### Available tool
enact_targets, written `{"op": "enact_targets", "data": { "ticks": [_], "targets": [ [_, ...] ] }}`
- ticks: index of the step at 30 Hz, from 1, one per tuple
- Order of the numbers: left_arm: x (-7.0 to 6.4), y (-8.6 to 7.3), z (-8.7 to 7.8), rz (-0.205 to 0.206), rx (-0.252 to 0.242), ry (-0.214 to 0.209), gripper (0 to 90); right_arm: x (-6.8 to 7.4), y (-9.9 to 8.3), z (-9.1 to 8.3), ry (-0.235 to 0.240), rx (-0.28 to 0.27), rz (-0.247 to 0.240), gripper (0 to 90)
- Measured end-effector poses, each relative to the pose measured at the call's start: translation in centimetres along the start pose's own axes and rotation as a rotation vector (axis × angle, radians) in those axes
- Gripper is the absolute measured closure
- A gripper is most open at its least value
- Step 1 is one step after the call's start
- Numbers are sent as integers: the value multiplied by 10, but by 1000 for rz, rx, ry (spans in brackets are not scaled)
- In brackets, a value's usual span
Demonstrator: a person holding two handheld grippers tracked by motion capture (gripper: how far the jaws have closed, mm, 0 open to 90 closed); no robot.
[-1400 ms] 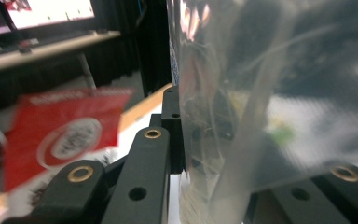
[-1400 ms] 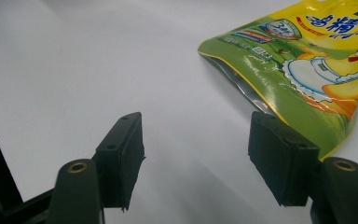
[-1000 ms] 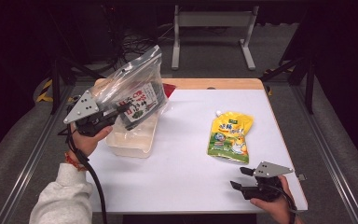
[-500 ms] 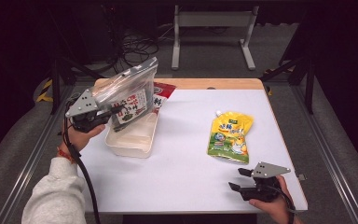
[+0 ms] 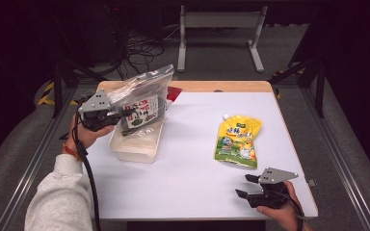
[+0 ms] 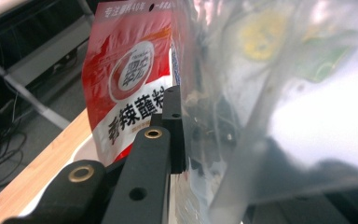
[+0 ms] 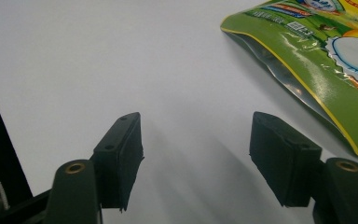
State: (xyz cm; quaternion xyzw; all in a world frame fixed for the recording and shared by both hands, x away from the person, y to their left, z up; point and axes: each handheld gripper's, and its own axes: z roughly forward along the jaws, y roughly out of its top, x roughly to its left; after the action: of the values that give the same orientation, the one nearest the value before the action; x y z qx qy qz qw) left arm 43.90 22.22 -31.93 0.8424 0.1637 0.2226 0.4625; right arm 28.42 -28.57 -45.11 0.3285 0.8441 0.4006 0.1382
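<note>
The table [image 5: 192,192] offers free white surface from center to 6 o'clock. At 10 o'clock, the clear bag [image 5: 144,94] stands over the white tray [image 5: 137,151]: light, limp, slick film, probably holding sachets. Left tongs [image 5: 125,114] clamp its side edge. Right tongs [image 5: 243,185], at 5 o'clock, stand apart near the green pouch [image 5: 238,139].

A clear, glossy plastic bag [image 5: 144,91] and a shiny yellow-green foil-like pouch [image 5: 237,139] contrast with the matt white table [image 5: 192,168], its far edge of bare wood, and the translucent plastic tub [image 5: 137,144].
</note>
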Motion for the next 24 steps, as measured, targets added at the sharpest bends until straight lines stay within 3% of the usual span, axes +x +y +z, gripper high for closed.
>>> {"op": "enact_targets", "data": {
  "ticks": [4, 9, 12, 17, 22, 24],
  "targets": [
    [3, -1, 1, -23, -2, 2, 810, 0, 0, 0, 0, 2, 0, 344],
    [5, 2, 6, -39, 7, 35, 799, 2, 1, 3, 8, 13, -7, 343],
    [10, 7, 0, -2, 48, 1, 805, 2, 0, 4, 11, 21, -10, 343],
    [20, 7, -9, -25, 75, -46, 806, 0, -1, 4, 11, 22, 0, 340],
    [17, 6, 1, -16, 117, -17, 801, 1, 0, 4, 12, 24, -7, 337],
    [13, 5, 7, -11, 108, -9, 802, 2, 0, 4, 12, 22, -7, 337]
  ]
}}
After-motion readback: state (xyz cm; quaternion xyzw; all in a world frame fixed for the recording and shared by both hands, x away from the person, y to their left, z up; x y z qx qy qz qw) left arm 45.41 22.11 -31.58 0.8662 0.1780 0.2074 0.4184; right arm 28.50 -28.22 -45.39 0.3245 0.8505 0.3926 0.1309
